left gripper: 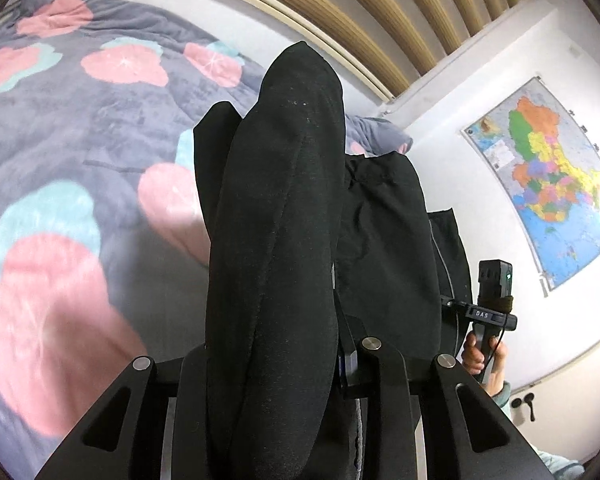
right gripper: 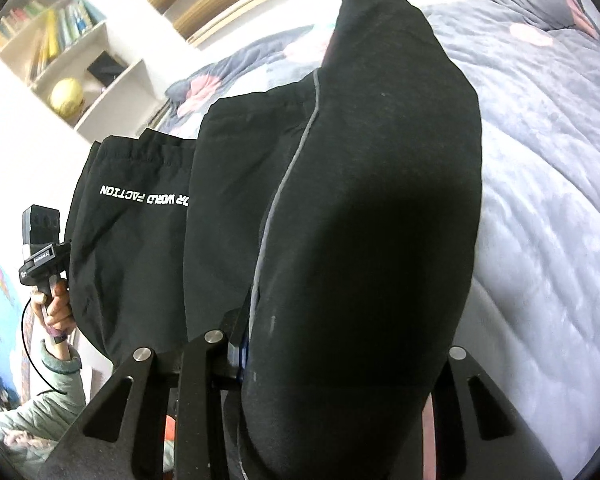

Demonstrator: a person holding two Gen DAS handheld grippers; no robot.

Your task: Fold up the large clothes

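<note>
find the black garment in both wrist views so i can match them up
Left wrist view: the black garment fills the centre, rising from the left gripper, whose jaws clamp it.
Right wrist view: it fills the centre and left, with white lettering at left, clamped in the right gripper.
Shared landmark: the grey floral blanket on the bed, left in the left view, right in the right view.

The soft black garment (right gripper: 360,208) carries white lettering and a thin grey seam line. The plush grey quilt (left gripper: 60,128) shows pink and teal blossoms. The wall map (left gripper: 548,176) is many-coloured.
</note>
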